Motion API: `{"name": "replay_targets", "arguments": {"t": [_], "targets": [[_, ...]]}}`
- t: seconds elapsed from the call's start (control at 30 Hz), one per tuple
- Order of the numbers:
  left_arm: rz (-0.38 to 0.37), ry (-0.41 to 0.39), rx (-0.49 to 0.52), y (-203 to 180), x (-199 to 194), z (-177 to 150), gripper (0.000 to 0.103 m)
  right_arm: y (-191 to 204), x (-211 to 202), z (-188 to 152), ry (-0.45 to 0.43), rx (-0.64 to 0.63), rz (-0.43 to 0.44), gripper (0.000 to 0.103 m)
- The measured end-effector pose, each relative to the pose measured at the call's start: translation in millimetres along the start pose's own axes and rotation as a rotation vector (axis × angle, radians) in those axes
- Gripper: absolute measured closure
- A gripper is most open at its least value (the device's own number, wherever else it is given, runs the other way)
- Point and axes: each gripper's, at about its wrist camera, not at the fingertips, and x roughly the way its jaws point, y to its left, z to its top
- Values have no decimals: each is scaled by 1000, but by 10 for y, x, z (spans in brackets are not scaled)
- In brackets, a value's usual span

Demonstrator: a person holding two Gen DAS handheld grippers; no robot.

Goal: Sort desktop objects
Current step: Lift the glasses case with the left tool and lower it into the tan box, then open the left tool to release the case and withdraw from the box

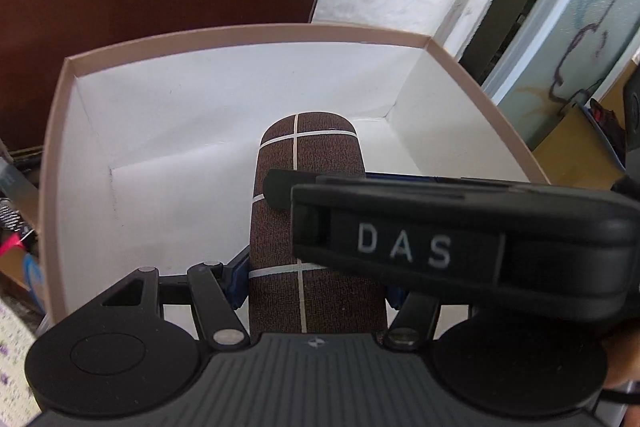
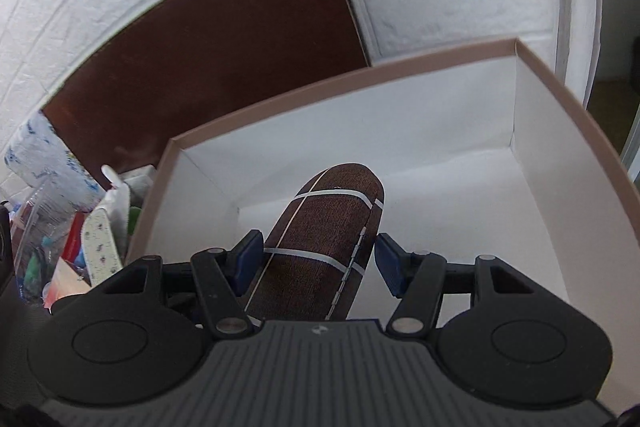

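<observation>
A brown fabric case with white cross lines (image 1: 308, 187) is held over a white box with a tan rim (image 1: 256, 29). My left gripper (image 1: 314, 279) is shut on the case's near end. The right gripper's black body, marked DAS (image 1: 440, 247), crosses in front and hides my left gripper's right finger. In the right wrist view the same case (image 2: 320, 239) lies between my right gripper's (image 2: 316, 261) blue pads (image 2: 248, 261). The left pad touches it, the right pad stands slightly apart. The case points into the box (image 2: 360, 71).
A dark brown board (image 2: 208, 59) leans on the white brick wall behind the box. Left of the box sits clutter: a plastic bag, colourful items and a floral strip (image 2: 100, 247). A yellow surface and a glass panel (image 1: 580, 27) lie to the right.
</observation>
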Motion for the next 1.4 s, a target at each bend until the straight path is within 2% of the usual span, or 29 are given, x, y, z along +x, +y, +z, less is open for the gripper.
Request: {"name": "replay_targets", "arguments": {"t": [0.1,0.3,0.43,0.47,0.57,0.67,0.8,0.9,1.03,1.17,1.27,1.4], "targets": [[-17,34,-18,53,123,50,39,-4,99,25,21,-16,-22,43],[-15,92,-43,107,268,110,40,-68,287,90,100,36,-45,43],[-3,111,-58,155,303,123,36,-12,310,89,101,35,-58,41],[1,114,-55,155,316,131,35,-13,307,82,102,40,-56,40],[28,114,-48,175,304,123,25,-1,310,81,104,44,-69,25],[13,117,-53,194,285,103,24,-34,273,61,111,65,-56,22],[25,66,-20,112,217,93,19,-74,173,21,98,116,-39,9],[48,29,15,22,107,87,16,-77,42,-27,71,124,-5,8],[67,-63,50,-71,-119,20,12,-102,-194,-32,16,124,-3,7],[47,-147,81,-147,-346,-83,0,-97,-387,-54,-39,125,6,7],[35,-201,103,-208,-538,-173,0,-38,-536,-100,-77,117,25,6],[64,-289,161,-333,-735,-317,0,96,-743,-197,-123,77,22,3]]}}
